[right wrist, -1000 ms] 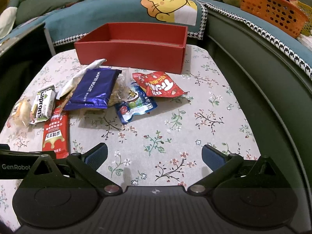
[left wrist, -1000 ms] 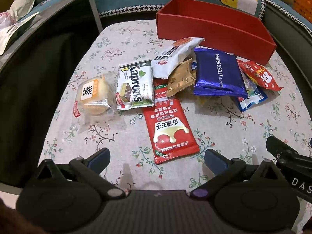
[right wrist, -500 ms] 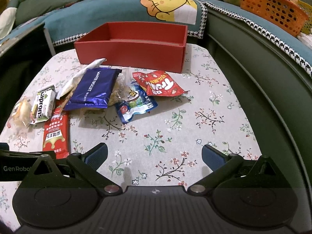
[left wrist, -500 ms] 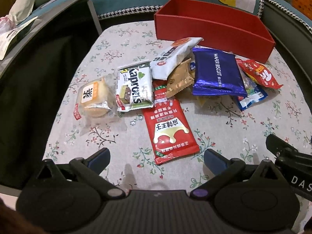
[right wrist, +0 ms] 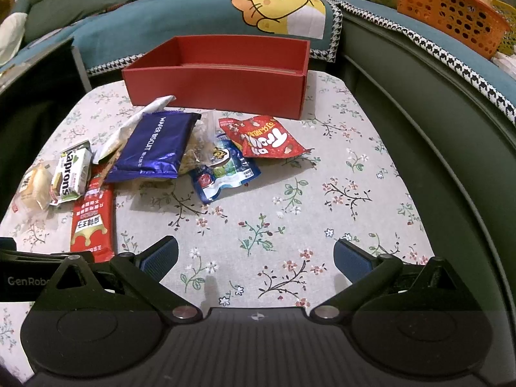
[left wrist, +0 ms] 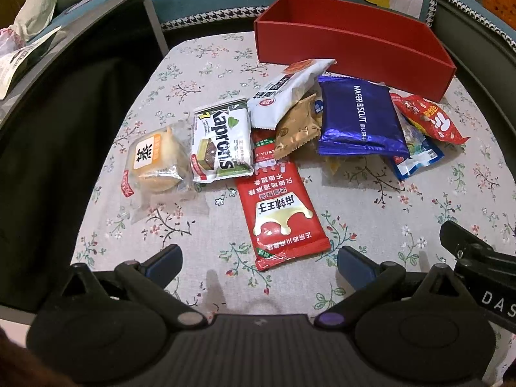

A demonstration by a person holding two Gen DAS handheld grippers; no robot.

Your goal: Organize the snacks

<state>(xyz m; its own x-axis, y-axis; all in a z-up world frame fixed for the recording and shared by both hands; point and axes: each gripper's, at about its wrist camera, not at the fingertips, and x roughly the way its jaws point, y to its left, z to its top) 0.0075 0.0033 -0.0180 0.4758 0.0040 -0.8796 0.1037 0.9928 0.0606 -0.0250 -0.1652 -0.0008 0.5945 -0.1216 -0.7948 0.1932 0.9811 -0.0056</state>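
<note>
Red cardboard forms the open box point(right wrist: 216, 92) standing at the far edge of the floral-cloth counter point(right wrist: 322, 213), and nothing shows inside it. The snacks lie loose in front of it, toward the left of the cloth. A purple wafer biscuit pack point(left wrist: 359, 121) sits just before the box, resting over a blue packet point(right wrist: 222, 174) and beside a red Trolli-style bag point(right wrist: 262, 137). A white pouch point(left wrist: 288, 92) leans with its top end at the box wall, and a gold wrapper point(left wrist: 298, 127) is tucked under it, between it and the purple pack. To the left lie the green-and-white Kaprons pack point(left wrist: 222, 143) and, just beside it, a clear-wrapped bun point(left wrist: 158, 161). A long red sachet point(left wrist: 280, 213) stretches toward the camera, its far end under the Kaprons pack and the gold wrapper.

The left claw point(left wrist: 258, 258) hangs above the near end of that red sachet, jaws spread wide and gripping nothing. The right claw point(right wrist: 256, 256) is likewise wide open and empty, over bare cloth near the counter's front edge.

An orange basket point(right wrist: 451, 9) rests on the sofa at far right, well apart from the snacks.
</note>
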